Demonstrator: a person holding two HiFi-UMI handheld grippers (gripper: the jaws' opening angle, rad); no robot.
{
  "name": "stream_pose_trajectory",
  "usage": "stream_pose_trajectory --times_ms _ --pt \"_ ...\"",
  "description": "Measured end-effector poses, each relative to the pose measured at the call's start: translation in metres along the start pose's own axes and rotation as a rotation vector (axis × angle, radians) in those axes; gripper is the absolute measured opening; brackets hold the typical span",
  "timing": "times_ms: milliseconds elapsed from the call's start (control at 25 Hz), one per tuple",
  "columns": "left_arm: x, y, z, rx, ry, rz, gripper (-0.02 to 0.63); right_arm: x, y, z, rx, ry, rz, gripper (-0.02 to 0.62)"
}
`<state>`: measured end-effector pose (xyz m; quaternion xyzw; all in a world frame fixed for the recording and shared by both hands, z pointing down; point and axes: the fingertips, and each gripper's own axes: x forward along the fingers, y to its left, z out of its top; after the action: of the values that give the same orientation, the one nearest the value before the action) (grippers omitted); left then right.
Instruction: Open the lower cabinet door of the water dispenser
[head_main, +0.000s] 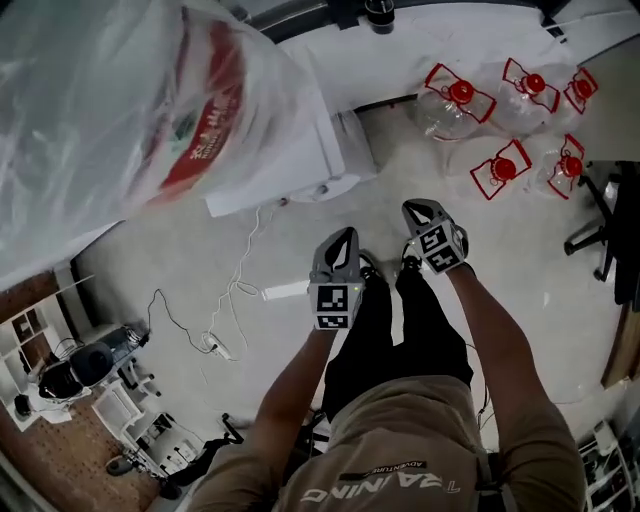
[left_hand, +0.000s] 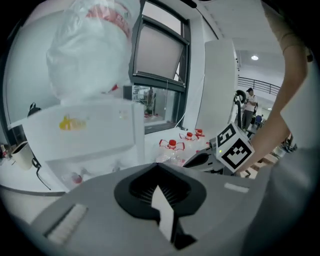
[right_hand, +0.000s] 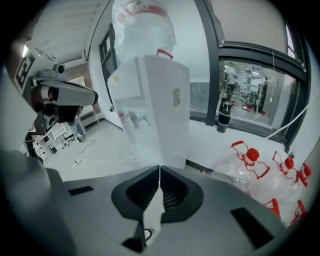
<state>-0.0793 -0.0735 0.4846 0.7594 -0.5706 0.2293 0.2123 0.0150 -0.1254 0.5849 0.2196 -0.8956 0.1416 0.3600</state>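
Note:
The white water dispenser stands ahead of me, topped by a large bottle wrapped in clear plastic. In the right gripper view the dispenser rises just beyond the jaws, with its taps partway up and its plain lower front below them. The left gripper view shows its upper front and taps. My left gripper and right gripper hang side by side over the floor, short of the dispenser. Both are shut with nothing in them, touching nothing.
Several empty clear jugs with red caps and handles lie on the floor to the right of the dispenser. A white cable and a power strip trail on the floor to the left. An office chair base stands at the right.

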Motion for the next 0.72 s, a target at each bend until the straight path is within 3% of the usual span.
stream_pose_trajectory --times_ms 160,520,720 --pt "0.057 0.018 -0.07 -0.152 0.096 0.042 -0.002 0.063 0.002 -0.035 -0.056 0.052 0.064 0.011" --pt "0.135 0.023 -0.174 -0.091 0.235 -0.002 -0.002 0.156 -0.003 -0.075 0.023 -0.023 0.099 0.011" --pt "0.165 0.033 -0.195 -0.112 0.241 0.011 -0.002 0.201 -0.025 -0.09 -0.001 -0.035 0.105 0.011"
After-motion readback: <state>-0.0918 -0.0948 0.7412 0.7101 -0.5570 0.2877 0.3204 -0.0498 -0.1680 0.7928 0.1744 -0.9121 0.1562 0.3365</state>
